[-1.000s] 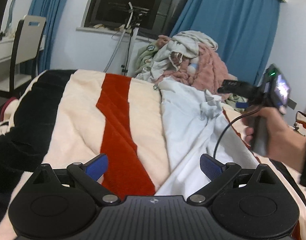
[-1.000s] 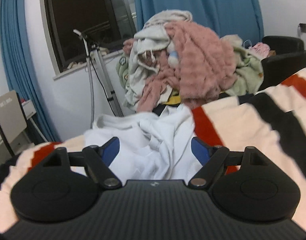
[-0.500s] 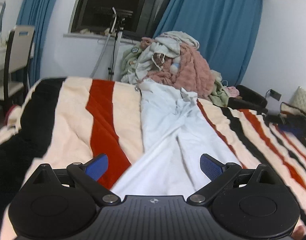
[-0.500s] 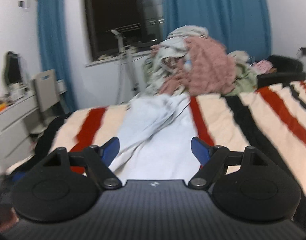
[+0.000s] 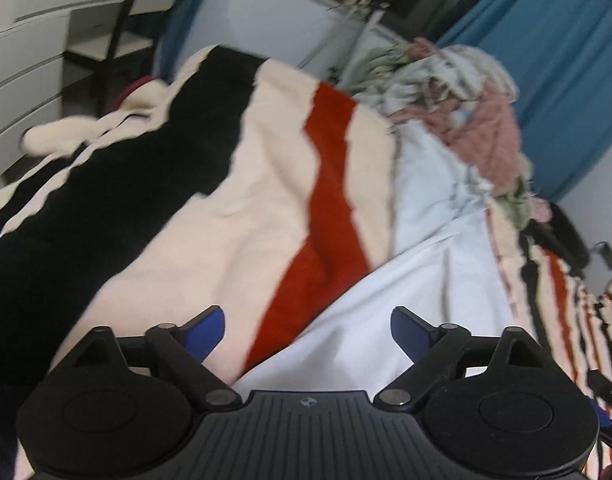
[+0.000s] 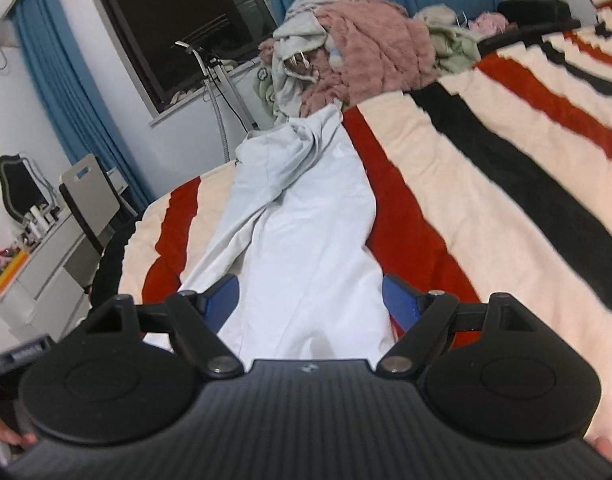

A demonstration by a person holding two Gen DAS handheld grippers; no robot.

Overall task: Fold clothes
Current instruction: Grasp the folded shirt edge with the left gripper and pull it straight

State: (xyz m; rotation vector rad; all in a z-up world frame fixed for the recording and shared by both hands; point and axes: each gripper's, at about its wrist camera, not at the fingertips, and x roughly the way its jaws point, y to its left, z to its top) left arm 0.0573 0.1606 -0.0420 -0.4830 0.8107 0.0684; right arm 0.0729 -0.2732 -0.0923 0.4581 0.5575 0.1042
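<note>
Both grippers, left (image 5: 308, 330) and right (image 6: 310, 300), hover apart over pale trousers (image 6: 306, 232) stretched along a striped blanket (image 6: 486, 184); the left jaws are closing, gripping nothing. Beyond lies a clothes pile (image 6: 358, 48).

I see my left gripper (image 5: 308, 330) tilted downward and rolled to one side, its jaws closing but still wide, pressing on nothing. My right gripper (image 6: 311, 298) points gently downward, jaws standing wide apart.

Both wrist views look low along bed (image 5: 266, 184) (left tilted); share clothes pile (image 6: 366, 48).
</note>
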